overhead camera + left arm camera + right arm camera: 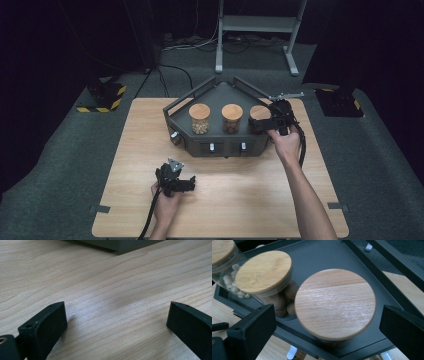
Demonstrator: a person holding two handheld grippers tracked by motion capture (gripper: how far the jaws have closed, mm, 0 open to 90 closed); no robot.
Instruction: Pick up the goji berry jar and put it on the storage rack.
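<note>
Three glass jars with round wooden lids stand in a row on a dark grey rack (220, 145): the left jar (199, 118), the middle jar (232, 118) and the right jar (258, 114). My right gripper (261, 125) hovers open just above the right jar's lid (335, 303), its jaws set wide on either side of it without touching. The middle jar (265, 275) holds brown round pieces; the left jar (224, 257) holds pale ones. My left gripper (186, 184) rests open low over bare table (105, 305), nothing between its jaws.
The rack has raised bars (387, 262) along its slanted back sides and small white knobs (211, 147) on its front. The wooden table (130, 150) stretches wide to the left and front. A metal stand (257, 25) stands on the floor behind.
</note>
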